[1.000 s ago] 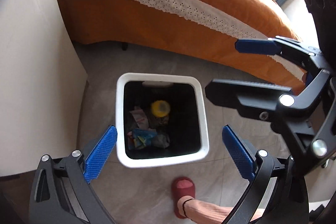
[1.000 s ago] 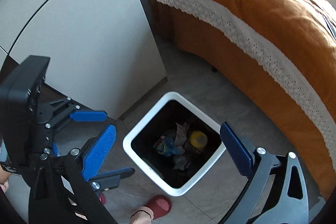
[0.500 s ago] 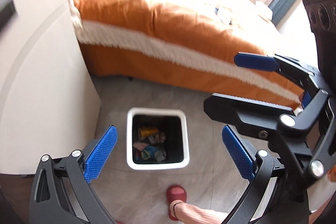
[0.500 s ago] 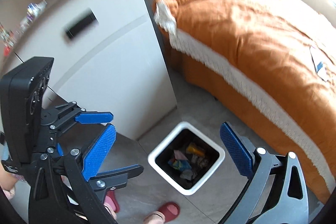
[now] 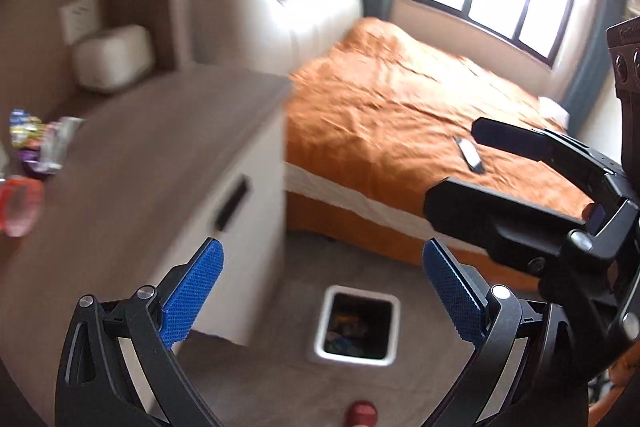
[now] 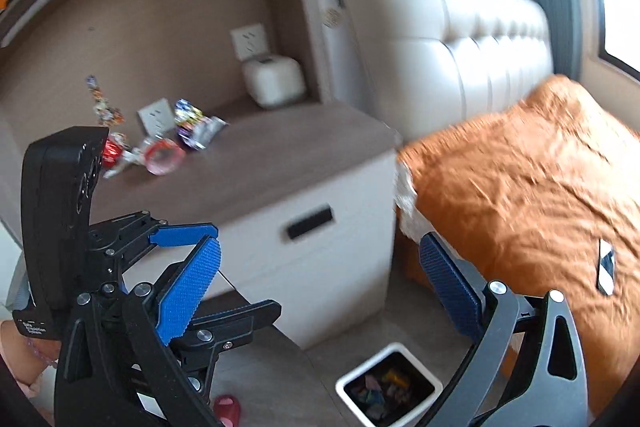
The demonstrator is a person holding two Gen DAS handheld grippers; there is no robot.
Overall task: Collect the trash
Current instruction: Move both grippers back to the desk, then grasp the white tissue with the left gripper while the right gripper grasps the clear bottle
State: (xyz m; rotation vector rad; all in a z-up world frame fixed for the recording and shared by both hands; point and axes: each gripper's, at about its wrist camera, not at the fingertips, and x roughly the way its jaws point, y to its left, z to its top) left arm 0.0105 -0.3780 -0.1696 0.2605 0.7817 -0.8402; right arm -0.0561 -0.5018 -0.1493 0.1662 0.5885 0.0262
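Observation:
A white square trash bin (image 5: 357, 327) (image 6: 390, 385) with colourful wrappers inside stands on the grey floor, far below both grippers. Loose trash lies on the brown cabinet top (image 6: 260, 155): shiny wrappers (image 6: 196, 125) (image 5: 34, 143), a pink ring-shaped item (image 6: 162, 155) (image 5: 18, 205) and a red wrapper (image 6: 112, 151). My left gripper (image 5: 320, 291) (image 6: 218, 269) is open and holds nothing. My right gripper (image 6: 320, 291) (image 5: 456, 163) is also open and holds nothing. Both hang in the air beside the cabinet, well short of the trash on top.
A white cabinet with a dark drawer handle (image 6: 310, 217) stands between the wall and a bed with an orange cover (image 5: 400, 115). A phone (image 6: 606, 267) lies on the bed. A white box (image 6: 274, 81) sits at the cabinet's back. A red slipper (image 5: 362, 415) shows below.
Both grippers have risen and tilted up from over the bin. The bin has shrunk toward the bottom of both views, and the cabinet top with its trash has come into sight.

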